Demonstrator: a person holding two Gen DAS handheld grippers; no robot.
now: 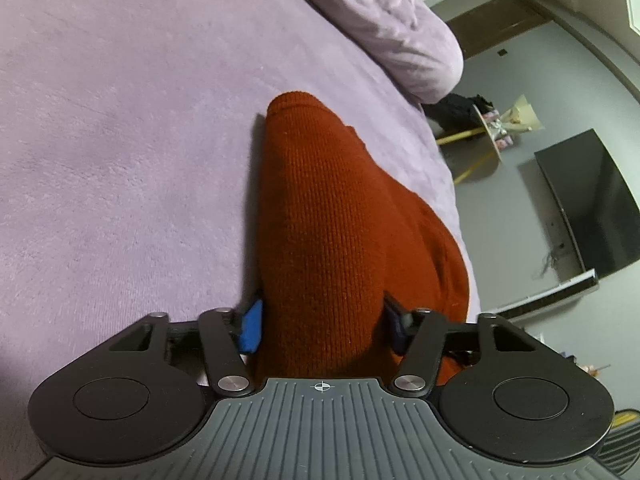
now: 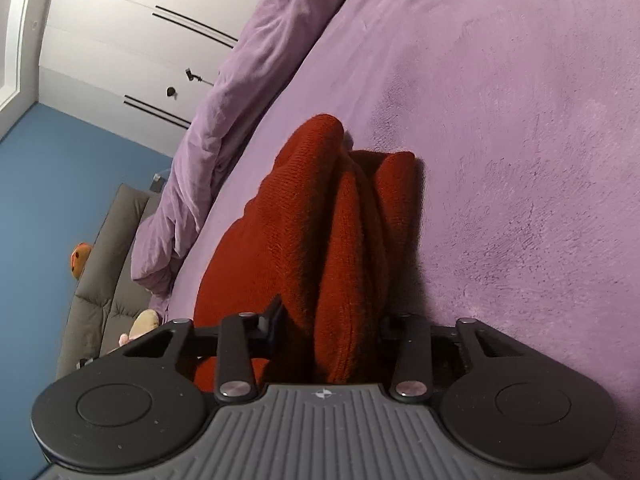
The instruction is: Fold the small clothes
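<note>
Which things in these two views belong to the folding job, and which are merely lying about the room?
Belong to the job:
- red knitted garment
- left gripper
- right gripper
- purple blanket it rests on

Lying about:
- television
- bouquet
- grey sofa
- orange plush toy

The knit [image 1: 332, 220] fills my left jaws and hides their inner faces; only one blue pad [image 1: 252, 326] shows at its side. In my right jaws the knit [image 2: 340, 240] covers both pads, so I cannot see the grip itself. Its near end runs under each housing. The bed [image 1: 120, 140] is cut by every edge.
</note>
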